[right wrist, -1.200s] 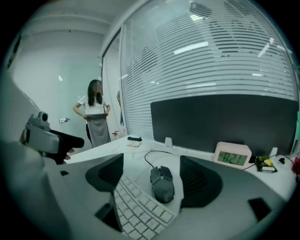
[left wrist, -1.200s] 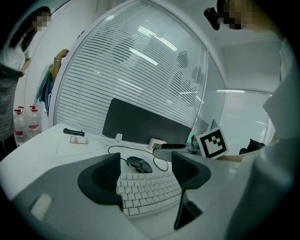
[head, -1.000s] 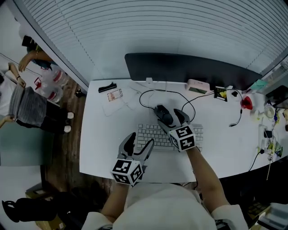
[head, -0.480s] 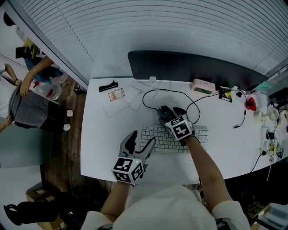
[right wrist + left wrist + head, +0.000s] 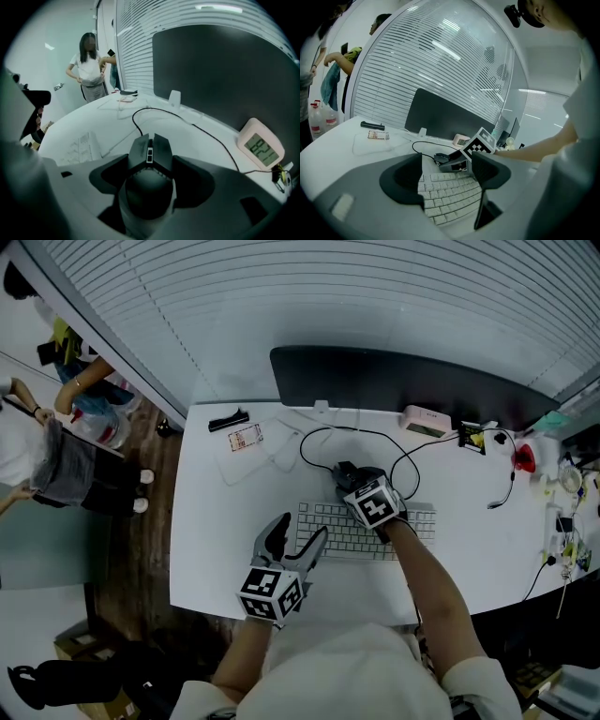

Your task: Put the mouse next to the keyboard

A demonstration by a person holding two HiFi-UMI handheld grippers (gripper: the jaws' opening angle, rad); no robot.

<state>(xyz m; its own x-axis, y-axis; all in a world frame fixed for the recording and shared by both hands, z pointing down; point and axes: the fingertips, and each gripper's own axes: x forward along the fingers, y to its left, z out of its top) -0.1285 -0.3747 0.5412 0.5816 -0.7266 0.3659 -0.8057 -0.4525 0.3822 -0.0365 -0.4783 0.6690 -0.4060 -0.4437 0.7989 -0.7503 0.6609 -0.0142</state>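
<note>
A black wired mouse (image 5: 343,470) lies on the white desk (image 5: 225,512) just behind the white keyboard (image 5: 412,521). My right gripper (image 5: 352,482) points steeply down over it. In the right gripper view the mouse (image 5: 149,161) fills the gap between the jaws, which have just been closing, and both pads (image 5: 193,180) sit against its sides. My left gripper (image 5: 298,535) hovers open over the keyboard's left front part. The keys (image 5: 450,190) show between its jaws, untouched.
A dark monitor (image 5: 403,381) stands at the desk's back. A small clock (image 5: 427,420) sits right of the mouse cable (image 5: 375,435). A black bar (image 5: 225,420) and a card (image 5: 244,437) lie far left, with small clutter (image 5: 562,512) at the right end. People stand left of the desk.
My right gripper has dropped and tipped down over the mouse, and now covers most of it. The left gripper has hardly moved.
</note>
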